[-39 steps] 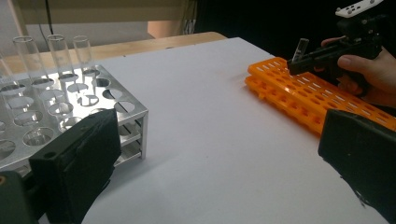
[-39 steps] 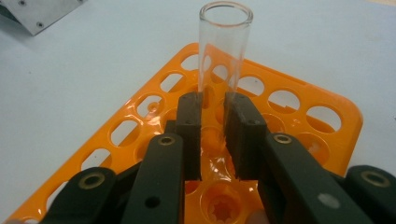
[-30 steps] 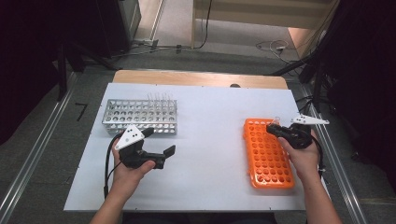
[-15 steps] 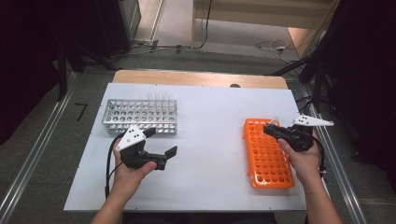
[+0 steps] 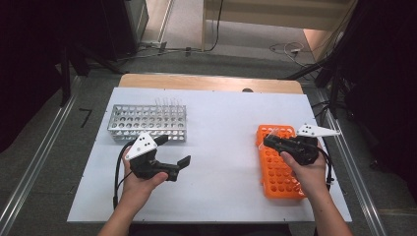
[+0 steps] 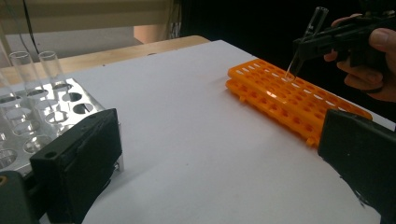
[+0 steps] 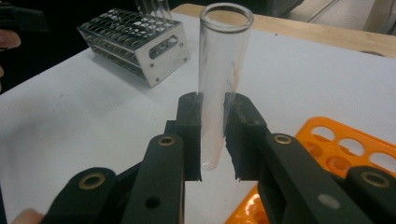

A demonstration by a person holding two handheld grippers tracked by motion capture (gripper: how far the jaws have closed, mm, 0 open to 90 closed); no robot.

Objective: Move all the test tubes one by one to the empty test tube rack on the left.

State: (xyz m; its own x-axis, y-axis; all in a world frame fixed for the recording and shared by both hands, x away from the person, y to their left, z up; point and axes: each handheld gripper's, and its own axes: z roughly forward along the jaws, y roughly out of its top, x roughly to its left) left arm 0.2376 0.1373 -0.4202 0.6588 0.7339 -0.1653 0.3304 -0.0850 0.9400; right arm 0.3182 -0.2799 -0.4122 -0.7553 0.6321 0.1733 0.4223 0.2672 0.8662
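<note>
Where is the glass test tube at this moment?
The glass test tube stands clamped in the right gripper, above the far end of the orange rack, on the table's right side in the high view.

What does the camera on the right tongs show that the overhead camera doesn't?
Right gripper view alone: the glass tube close up, empty, open-mouthed, pinched upright between the black pads.

High view alone: both hands, the left tongs open above the white table, and the floor around.

Both: the right tongs, the metal rack and the orange rack.
</note>
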